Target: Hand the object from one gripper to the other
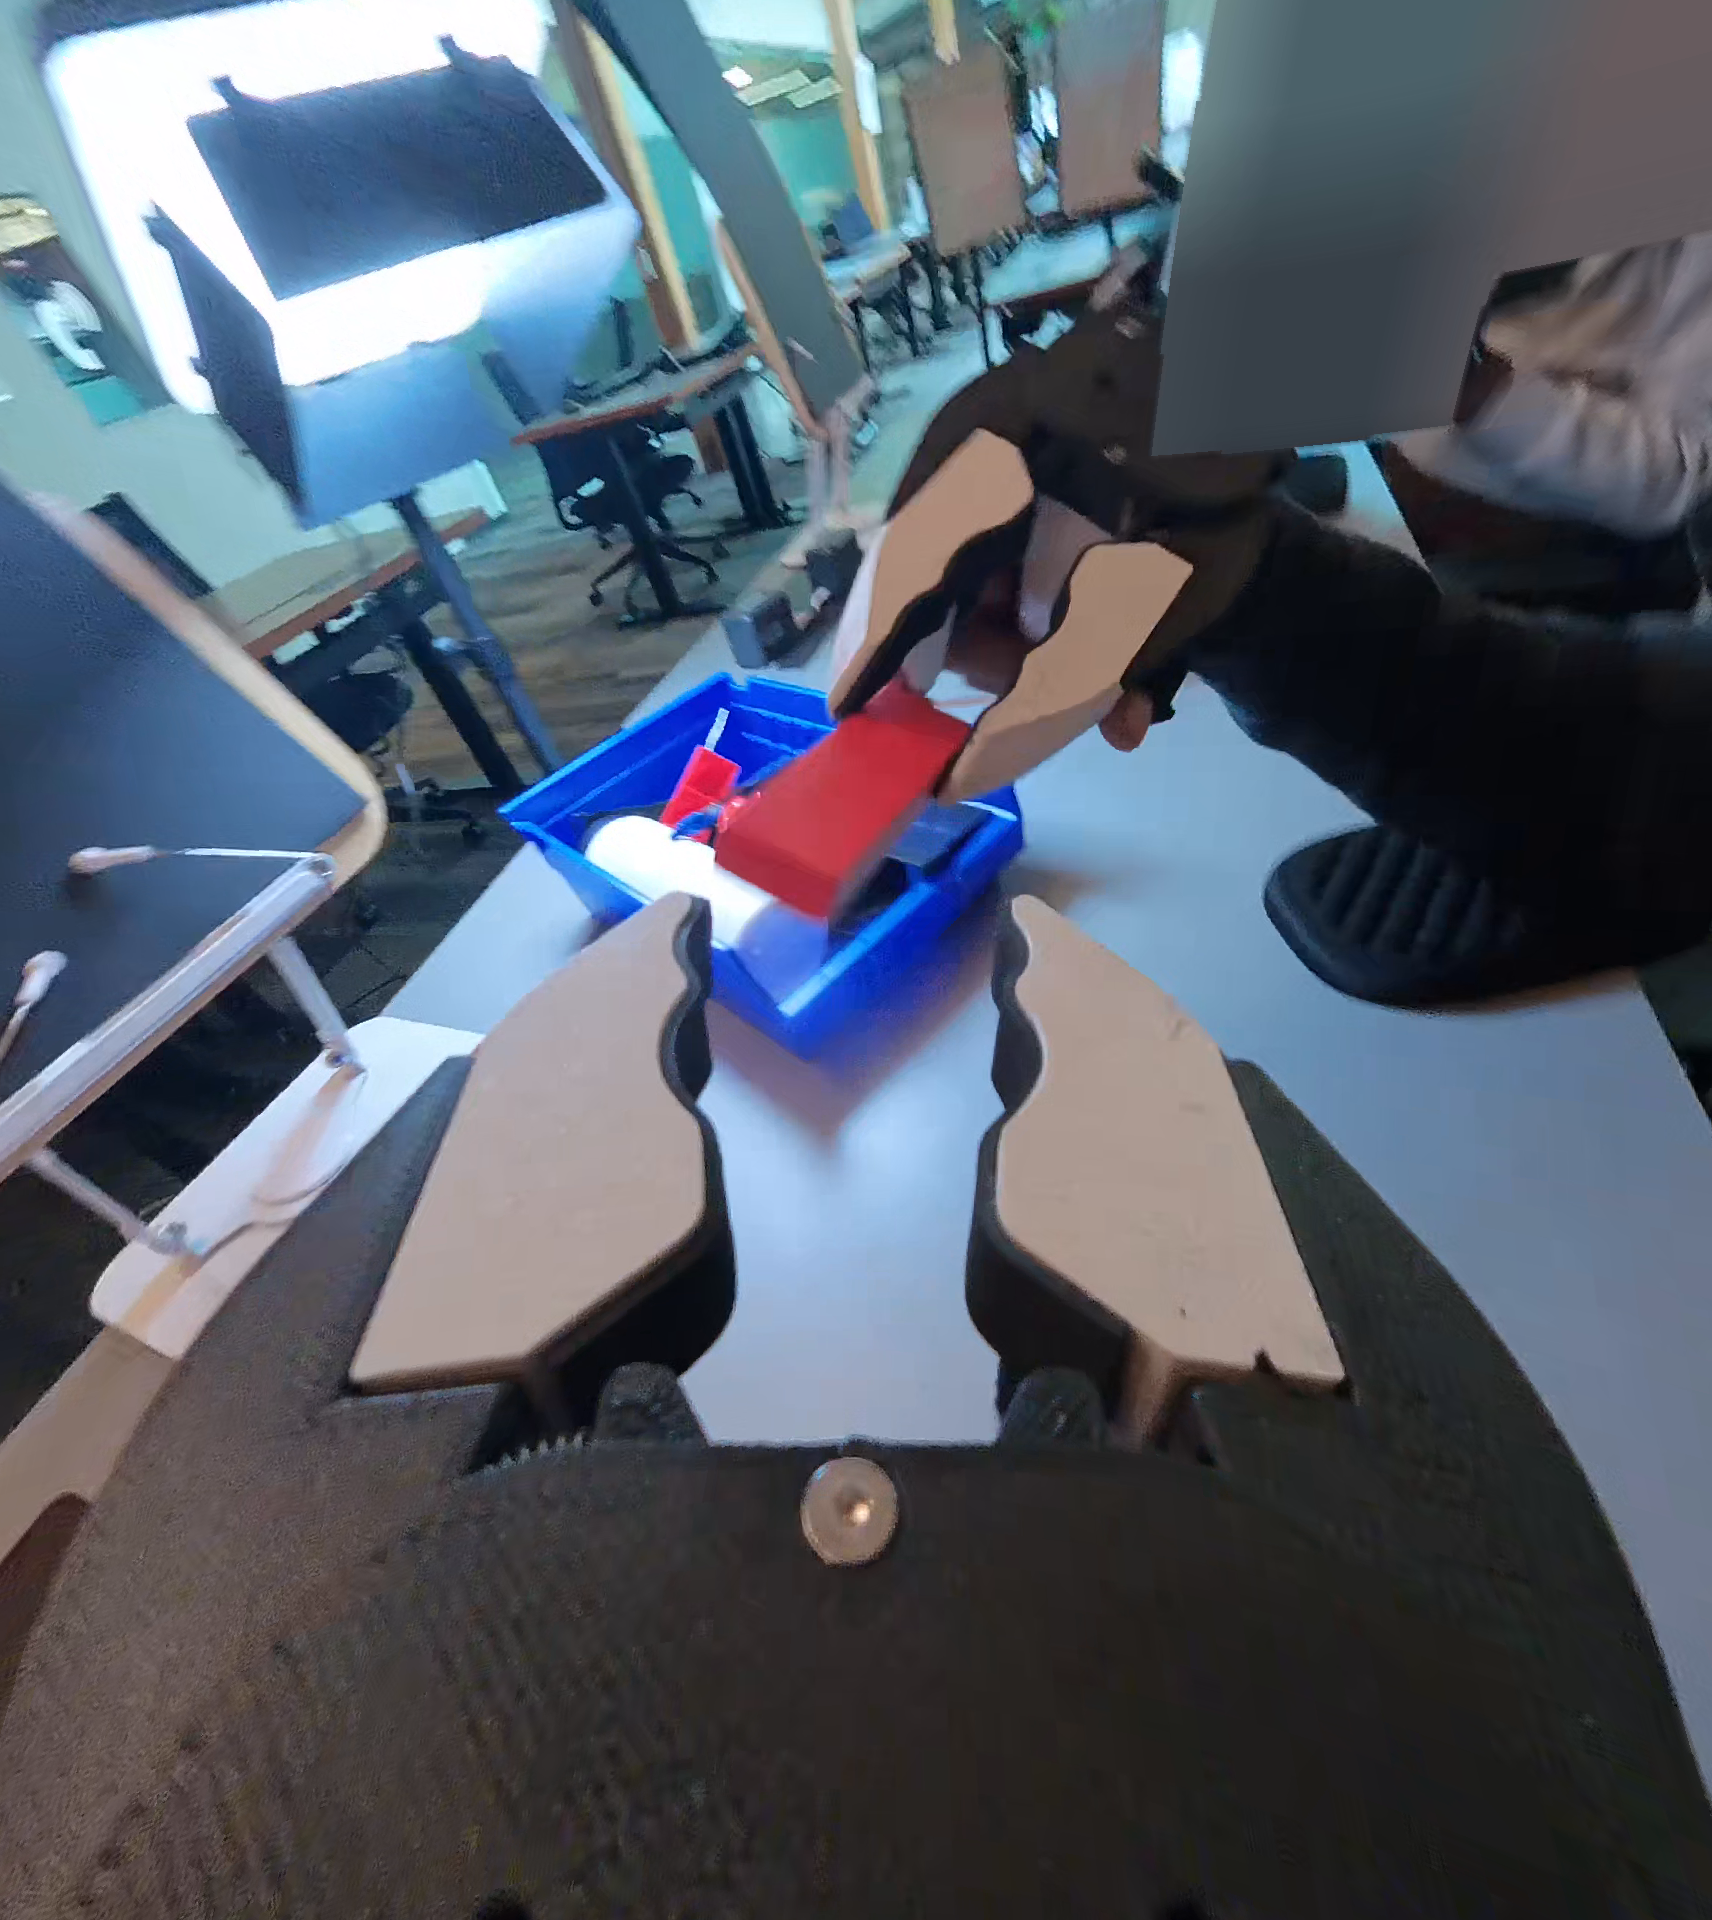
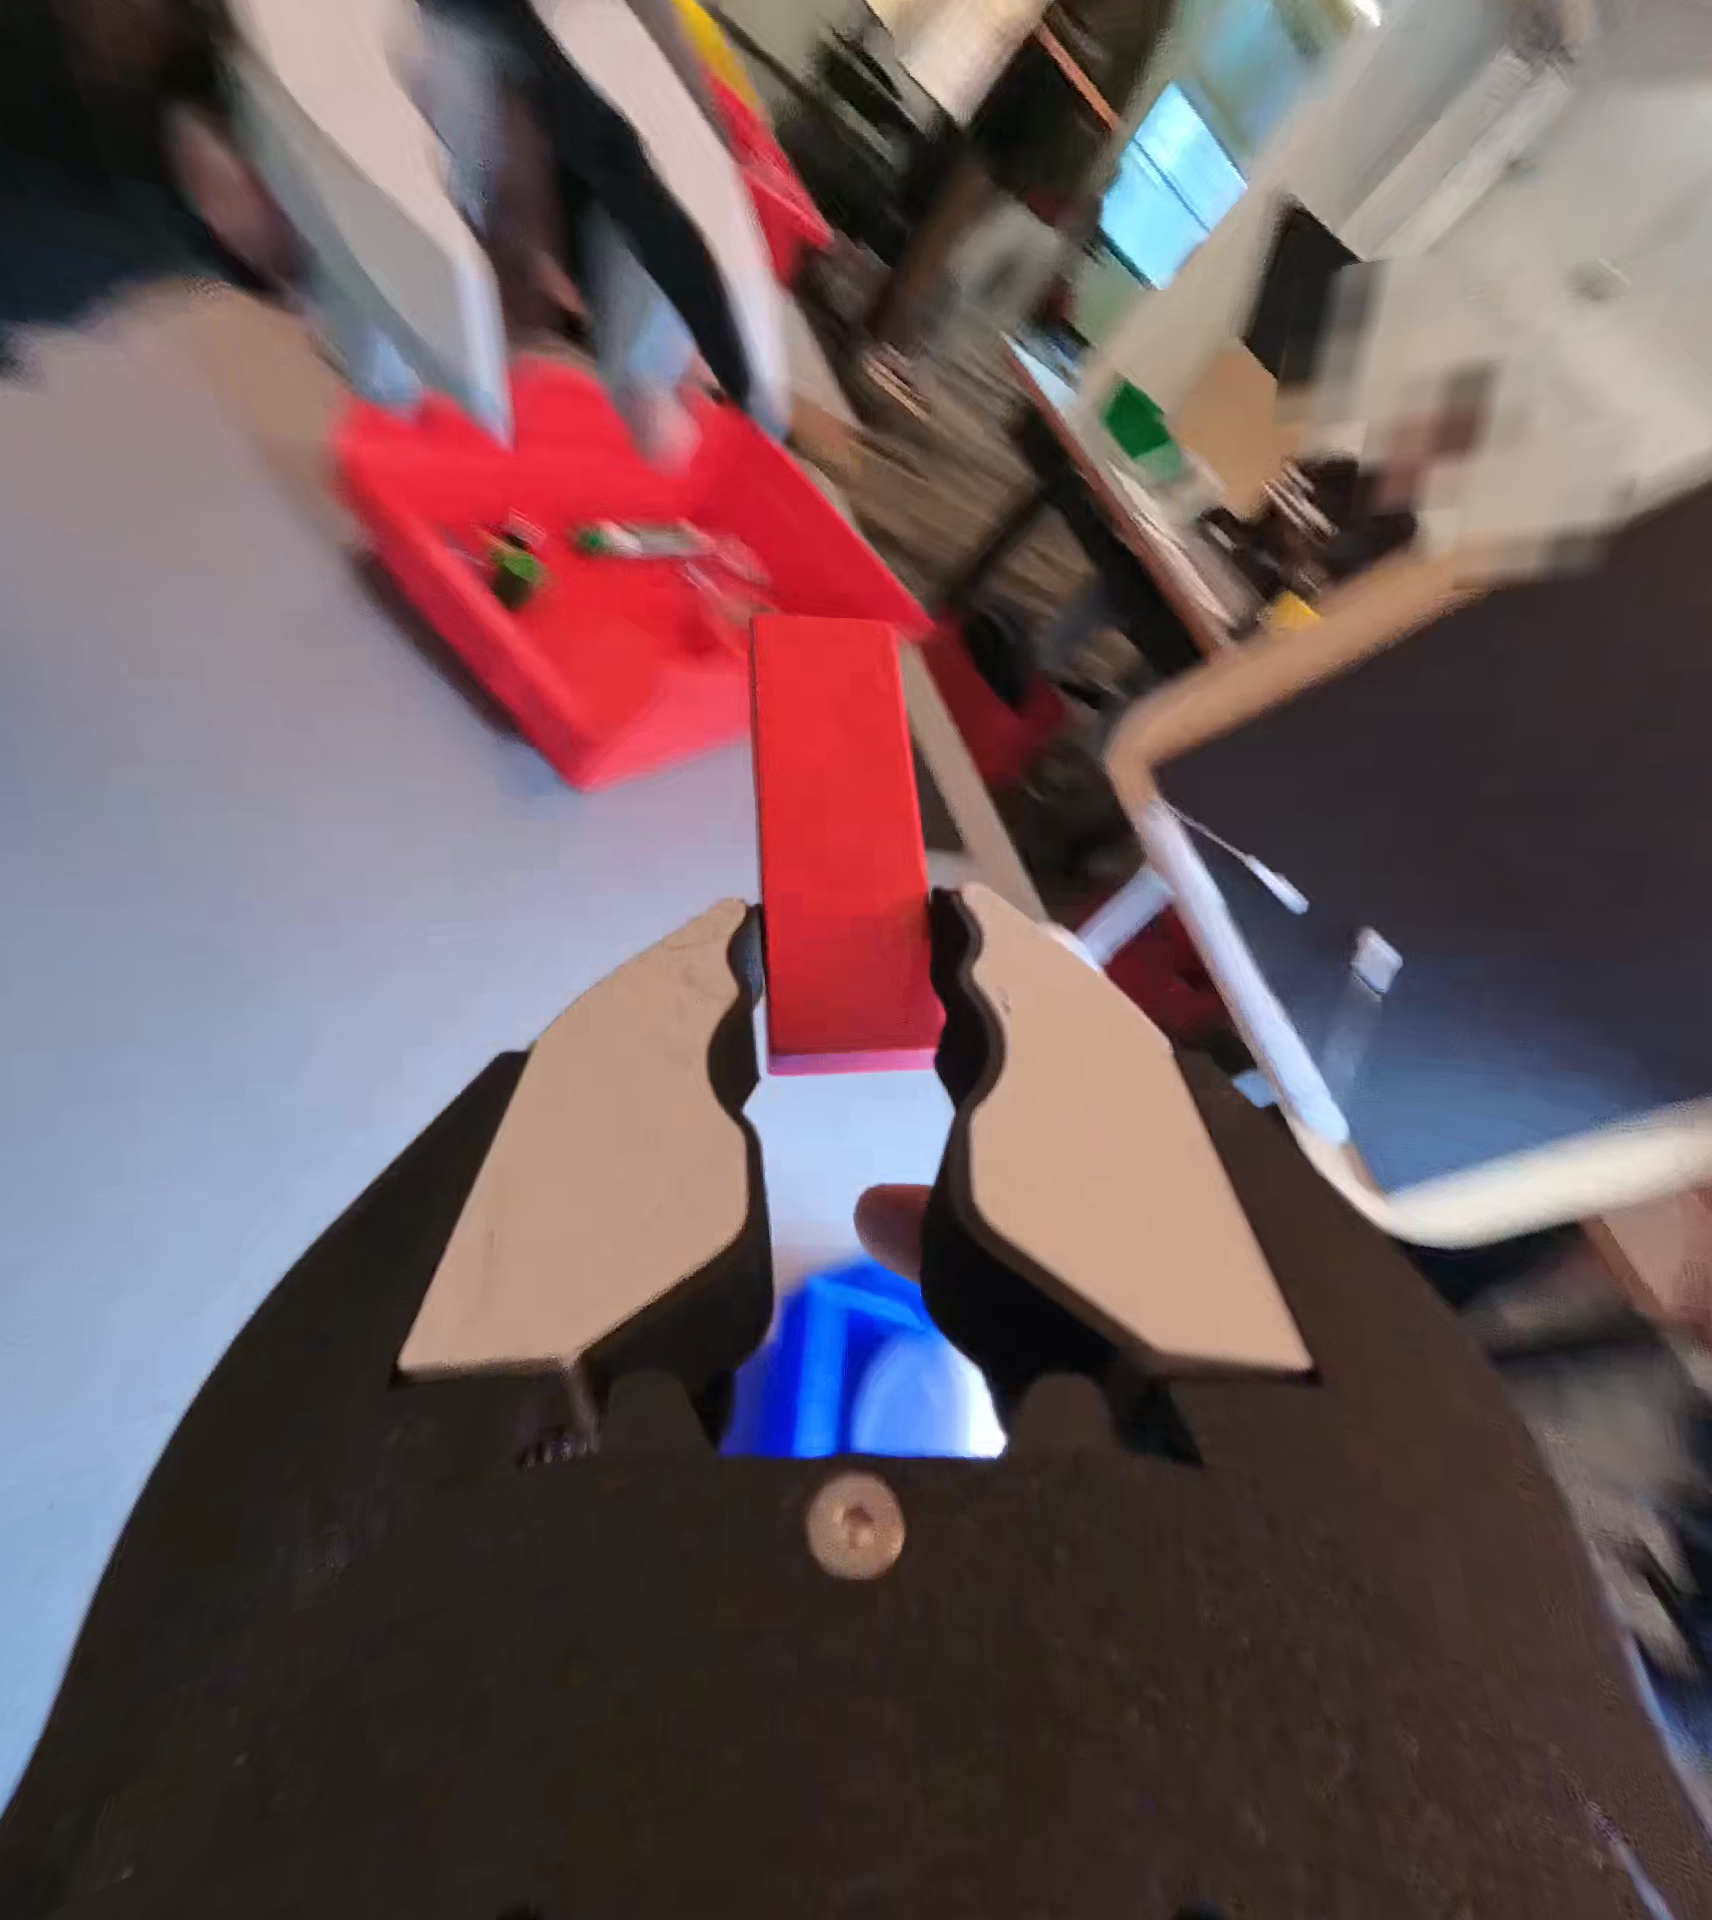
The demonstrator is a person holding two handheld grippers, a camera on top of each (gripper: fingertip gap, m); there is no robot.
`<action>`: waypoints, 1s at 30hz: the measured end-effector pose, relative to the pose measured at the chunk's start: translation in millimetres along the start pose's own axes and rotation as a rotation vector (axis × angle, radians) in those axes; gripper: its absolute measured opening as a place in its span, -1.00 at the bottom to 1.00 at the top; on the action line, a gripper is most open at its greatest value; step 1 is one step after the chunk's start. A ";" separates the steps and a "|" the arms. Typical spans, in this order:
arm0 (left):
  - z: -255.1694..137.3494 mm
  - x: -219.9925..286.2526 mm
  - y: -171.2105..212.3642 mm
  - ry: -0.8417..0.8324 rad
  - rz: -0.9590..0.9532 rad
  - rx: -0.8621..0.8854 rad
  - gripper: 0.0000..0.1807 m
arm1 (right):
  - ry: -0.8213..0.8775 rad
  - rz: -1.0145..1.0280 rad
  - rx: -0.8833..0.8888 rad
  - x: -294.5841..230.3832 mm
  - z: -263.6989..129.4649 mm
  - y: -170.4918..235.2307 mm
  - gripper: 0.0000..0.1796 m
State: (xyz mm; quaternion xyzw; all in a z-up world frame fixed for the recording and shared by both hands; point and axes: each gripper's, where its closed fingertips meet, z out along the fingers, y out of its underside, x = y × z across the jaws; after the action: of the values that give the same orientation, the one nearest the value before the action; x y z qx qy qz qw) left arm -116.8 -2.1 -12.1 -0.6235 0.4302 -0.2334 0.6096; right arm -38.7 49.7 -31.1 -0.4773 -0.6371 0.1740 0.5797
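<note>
A red rectangular block is held by my right gripper, which reaches in from the upper right of the left wrist view and holds the block above a blue bin. In the right wrist view the block sticks forward from between the shut fingers of my right gripper. My left gripper is open and empty, low over the grey table, its tips just short of the block. It also shows blurred at the top of the right wrist view, over a red tray.
The blue bin holds a white cylinder and small red and dark parts. A red tray with small green parts sits on the grey table. A dark panel with a pale rim stands at the left table edge. A gloved hand holds the right gripper. The gap from one gripper's tips to the other's is roughly 10 centimetres.
</note>
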 end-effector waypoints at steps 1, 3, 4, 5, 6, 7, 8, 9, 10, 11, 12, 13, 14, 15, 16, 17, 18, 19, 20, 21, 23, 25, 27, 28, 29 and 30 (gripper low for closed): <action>-9.1 -13.7 -2.0 -0.045 -0.024 0.022 -0.44 | 0.079 0.012 -0.082 20.3 -5.4 19.4 -0.65; -29.2 -44.1 0.2 -0.171 -0.041 0.026 -0.46 | 0.254 0.043 -0.269 60.9 -15.3 69.9 -0.65; -39.7 -59.4 3.5 -0.241 -0.045 0.014 -0.46 | 0.286 0.068 -0.375 71.2 -17.8 99.1 -0.64; -50.6 -74.2 7.9 -0.312 -0.048 -0.003 -0.46 | 0.293 0.094 -0.472 75.5 -18.0 127.0 -0.64; -61.7 -88.5 13.5 -0.382 -0.055 -0.025 -0.46 | 0.314 0.114 -0.540 79.7 -16.4 150.6 -0.65; -73.1 -102.7 20.9 -0.455 -0.063 -0.059 -0.46 | 0.322 0.141 -0.608 80.6 -13.5 172.9 -0.65; -85.0 -116.6 29.4 -0.531 -0.066 -0.101 -0.46 | 0.340 0.172 -0.671 81.8 -10.9 192.9 -0.65; -96.9 -129.1 37.5 -0.600 -0.067 -0.138 -0.47 | 0.369 0.189 -0.712 83.9 -8.6 208.8 -0.66; -108.0 -139.3 45.0 -0.654 -0.077 -0.165 -0.47 | 0.390 0.204 -0.751 85.1 -7.7 222.2 -0.66; -118.2 -148.1 52.1 -0.696 -0.096 -0.186 -0.48 | 0.420 0.217 -0.794 87.3 -10.0 233.6 -0.66; -128.0 -155.9 58.9 -0.733 -0.116 -0.202 -0.49 | 0.464 0.224 -0.830 92.1 -14.9 242.0 -0.66; -137.5 -163.4 66.0 -0.769 -0.135 -0.220 -0.49 | 0.509 0.230 -0.855 97.8 -21.0 247.4 -0.65; -146.6 -170.4 73.9 -0.804 -0.150 -0.244 -0.49 | 0.556 0.245 -0.866 104.1 -27.8 250.9 -0.65; -155.0 -176.6 82.3 -0.838 -0.165 -0.272 -0.50 | 0.597 0.256 -0.884 109.7 -35.2 254.4 -0.65; -162.3 -182.1 91.0 -0.868 -0.182 -0.300 -0.51 | 0.619 0.257 -0.907 113.0 -41.6 258.5 -0.66; -167.7 -186.1 99.1 -0.888 -0.200 -0.324 -0.51 | 0.629 0.255 -0.931 114.5 -46.8 263.2 -0.65; -171.1 -188.8 107.1 -0.897 -0.218 -0.348 -0.51 | 0.630 0.258 -0.958 114.5 -51.0 268.8 -0.66; -173.5 -190.8 115.0 -0.903 -0.232 -0.374 -0.51 | 0.627 0.262 -0.980 113.8 -53.6 274.3 -0.66; -175.4 -192.2 123.1 -0.907 -0.241 -0.409 -0.51 | 0.633 0.256 -1.001 114.2 -56.4 278.8 -0.66; -176.8 -192.4 132.7 -0.905 -0.249 -0.456 -0.51 | 0.629 0.250 -1.023 113.5 -58.3 283.0 -0.66; -177.0 -186.3 156.5 -0.856 -0.271 -0.594 -0.51 | 0.620 0.247 -1.049 111.9 -59.2 288.1 -0.66; -175.9 -169.8 185.4 -0.743 -0.302 -0.770 -0.50 | 0.626 0.243 -1.034 113.2 -58.2 286.0 -0.66; -181.1 -155.0 210.6 -0.666 -0.324 -0.930 -0.49 | 0.640 0.247 -0.993 116.7 -57.2 278.8 -0.65; -182.5 -148.3 220.3 -0.629 -0.337 -0.986 -0.48 | 0.640 0.253 -0.964 118.2 -56.1 273.8 -0.64; -181.6 -140.9 228.5 -0.584 -0.357 -1.027 -0.48 | 0.633 0.269 -0.929 118.7 -54.5 268.6 -0.63; -180.2 -134.5 235.7 -0.545 -0.371 -1.062 -0.47 | 0.623 0.291 -0.892 118.6 -52.6 263.2 -0.62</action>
State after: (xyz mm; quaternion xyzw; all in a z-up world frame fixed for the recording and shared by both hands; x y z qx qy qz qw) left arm -393.2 34.2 -180.6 -0.9430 0.2011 0.0776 0.2535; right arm 131.1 255.7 -153.1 -0.7880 -0.3753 -0.1829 0.4526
